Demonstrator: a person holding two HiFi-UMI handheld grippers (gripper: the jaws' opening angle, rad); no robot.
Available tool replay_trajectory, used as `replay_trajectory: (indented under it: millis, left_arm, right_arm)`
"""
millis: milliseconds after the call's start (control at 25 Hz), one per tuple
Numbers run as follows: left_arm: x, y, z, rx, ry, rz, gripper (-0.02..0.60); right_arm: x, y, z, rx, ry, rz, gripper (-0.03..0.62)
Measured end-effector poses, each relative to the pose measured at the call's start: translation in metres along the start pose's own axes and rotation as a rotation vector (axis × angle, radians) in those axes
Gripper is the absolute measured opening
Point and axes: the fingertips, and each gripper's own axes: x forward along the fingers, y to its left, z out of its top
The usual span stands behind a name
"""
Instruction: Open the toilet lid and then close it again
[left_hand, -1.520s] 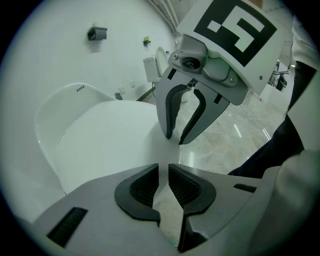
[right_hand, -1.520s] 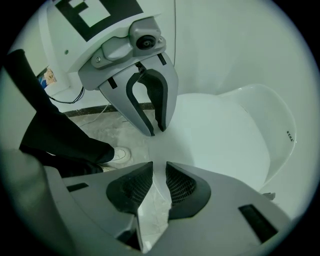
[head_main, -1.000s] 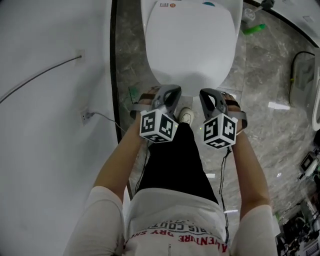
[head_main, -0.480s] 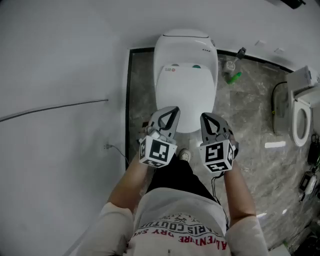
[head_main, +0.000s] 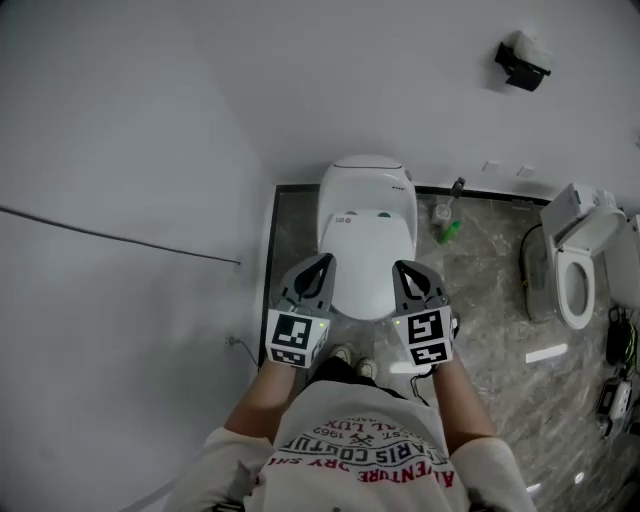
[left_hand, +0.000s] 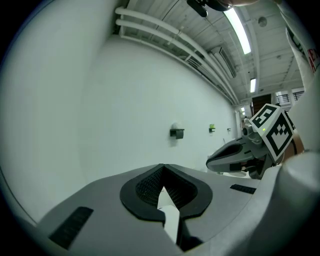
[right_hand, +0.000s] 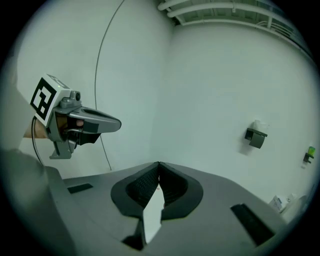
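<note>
A white toilet (head_main: 367, 190) stands against the back wall with its lid (head_main: 367, 262) down. In the head view both grippers are held side by side high above its front edge, touching nothing. My left gripper (head_main: 322, 260) is shut with nothing between its jaws, and the left gripper view shows its tips (left_hand: 162, 166) together against a bare white wall. My right gripper (head_main: 402, 268) is shut and empty too, its tips (right_hand: 158, 163) meeting before a wall corner. Each gripper view shows the other gripper beside it: the right gripper (left_hand: 210, 161), the left gripper (right_hand: 119, 124).
A second toilet (head_main: 575, 265) with its lid up stands at the right. A green bottle (head_main: 447, 232) lies on the marble floor (head_main: 480, 290) beside the first toilet. A dark fixture (head_main: 520, 60) hangs on the back wall. A cable (head_main: 120, 240) runs along the left wall.
Both grippers have risen well away from the toilet's front edge, still shut. The head view has pulled back, so the toilet looks smaller and farther below.
</note>
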Motion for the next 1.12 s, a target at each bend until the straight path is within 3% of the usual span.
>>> replay_trajectory:
  millis: [120, 320, 600, 840, 1120]
  left_arm:
    - [-0.016, -0.002, 0.026, -0.007, -0.024, 0.020, 0.006]
    - [-0.043, -0.005, 0.062, -0.092, -0.099, 0.018, 0.006]
    - [-0.054, -0.016, 0.106, -0.104, -0.203, 0.022, 0.006]
    - [-0.052, -0.031, 0.106, -0.137, -0.194, -0.012, 0.006]
    - [-0.051, -0.036, 0.100, -0.092, -0.157, 0.012, 0.007]
  right_arm:
    - [-0.020, -0.003, 0.026, 0.009, -0.042, -0.025, 0.015]
    - [-0.054, -0.002, 0.056, 0.053, -0.111, -0.068, 0.015]
    - [-0.083, -0.016, 0.074, 0.152, -0.196, -0.098, 0.015]
    - [-0.089, -0.029, 0.072, 0.212, -0.230, -0.108, 0.015]
    - [-0.089, -0.028, 0.071, 0.219, -0.227, -0.090, 0.015]
